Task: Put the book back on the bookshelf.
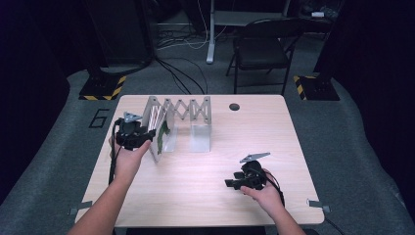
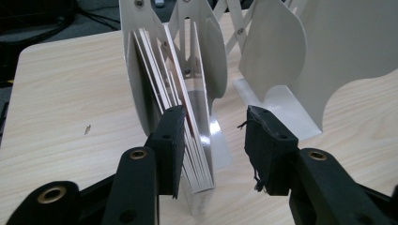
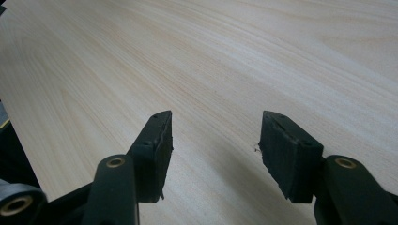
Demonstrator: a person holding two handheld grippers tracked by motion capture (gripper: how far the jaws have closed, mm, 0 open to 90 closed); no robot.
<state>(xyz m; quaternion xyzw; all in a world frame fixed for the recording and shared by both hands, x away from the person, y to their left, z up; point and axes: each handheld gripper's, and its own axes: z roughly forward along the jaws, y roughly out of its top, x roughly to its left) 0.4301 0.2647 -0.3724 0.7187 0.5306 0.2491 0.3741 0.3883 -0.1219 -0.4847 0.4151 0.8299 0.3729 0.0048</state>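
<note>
- We see the book (image 2: pixel 190 122) leaning in the rack's (image 2: pixel 328 61) left end slot, between our left gripper's (image 2: pixel 213 140) parted jaws; one pad (image 2: pixel 170 145) sits just beside it, the other apart.
- Our right gripper (image 3: pixel 213 154) gapes empty over the table (image 3: pixel 234 56), well right of the rack.

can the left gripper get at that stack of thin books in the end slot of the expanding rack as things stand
Probably yes. The left gripper sits right at the thin books in the expanding rack, jaws open, one pad beside the stack's outer face. The slot's metal divider crowds the other side, so closing cleanly may be tight.
</note>
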